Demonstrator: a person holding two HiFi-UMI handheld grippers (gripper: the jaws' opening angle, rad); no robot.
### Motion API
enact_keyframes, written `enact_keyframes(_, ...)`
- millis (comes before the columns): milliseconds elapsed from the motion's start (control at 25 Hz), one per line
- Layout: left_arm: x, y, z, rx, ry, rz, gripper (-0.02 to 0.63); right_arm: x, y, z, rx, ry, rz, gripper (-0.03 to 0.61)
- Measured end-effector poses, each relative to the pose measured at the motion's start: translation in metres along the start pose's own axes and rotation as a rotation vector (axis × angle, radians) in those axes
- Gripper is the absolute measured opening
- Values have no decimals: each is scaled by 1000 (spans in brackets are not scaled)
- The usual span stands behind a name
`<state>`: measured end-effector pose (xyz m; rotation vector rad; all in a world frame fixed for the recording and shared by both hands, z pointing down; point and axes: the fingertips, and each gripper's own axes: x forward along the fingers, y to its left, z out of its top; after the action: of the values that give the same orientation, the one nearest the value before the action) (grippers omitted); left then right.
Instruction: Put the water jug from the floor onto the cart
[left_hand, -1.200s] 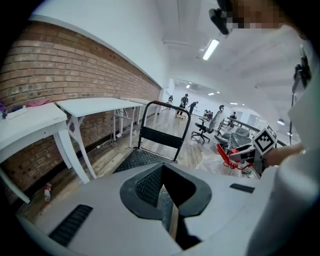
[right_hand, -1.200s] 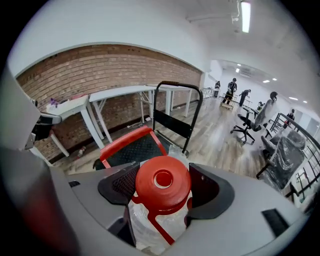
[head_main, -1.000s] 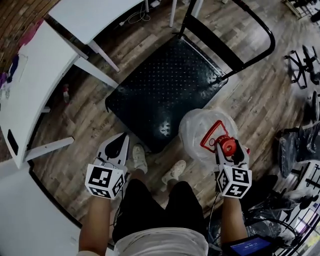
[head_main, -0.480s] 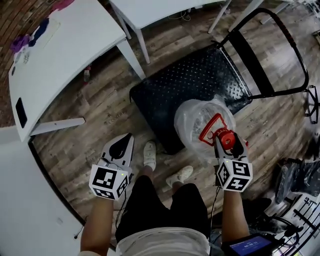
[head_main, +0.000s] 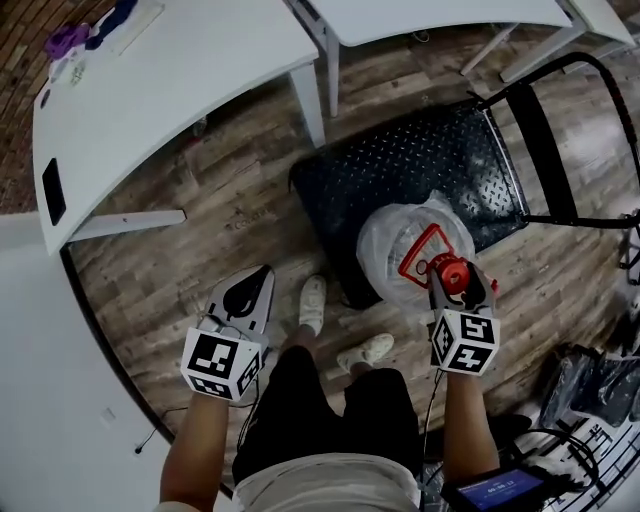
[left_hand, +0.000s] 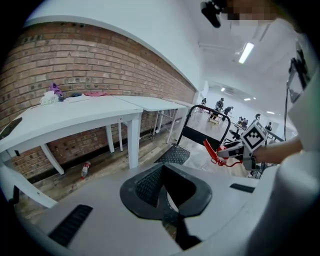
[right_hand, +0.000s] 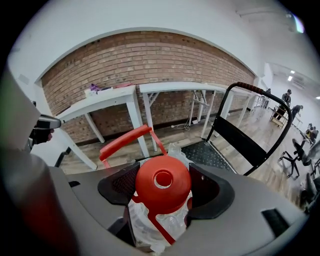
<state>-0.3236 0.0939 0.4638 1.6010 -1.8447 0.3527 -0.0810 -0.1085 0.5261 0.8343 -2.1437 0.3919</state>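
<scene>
The water jug now over cart

Black shorts, a white shirt and white sneakers. The left hand-held gripper and right hand-held gripper are white shells with black pads; each bears a cube of black-and-white square markers. Thin black cables trail from them.
</scene>
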Motion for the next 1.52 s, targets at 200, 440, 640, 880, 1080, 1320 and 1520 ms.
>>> enact_keyframes(200,-2,13,-7,-14,3,13,0,11,12,-8,-10,20,8,311)
enact_keyframes(440,0,13,-15,-24,17,8,0,21,17,-20,-11,46,11,311)
enact_keyframes(640,3,10,-16,-27,21,-5,-1,27,23,-18,-38,41,18,311)
enact_keyframes(880,3,5,-16,-26,17,-26,0,26,31,-22,-67,49,13,311)
enact_keyframes(1080,6,0,-17,-22,20,-55,-1,28,30,-20,-85,47,-5,313)
enact_keyframes(1320,-3,4,-16,-7,24,-81,0,2,32,12,-41,-71,-3,313)
enact_keyframes(1520,-6,3,2,11,3,-129,-1,-53,4,57,96,-234,-67,312)
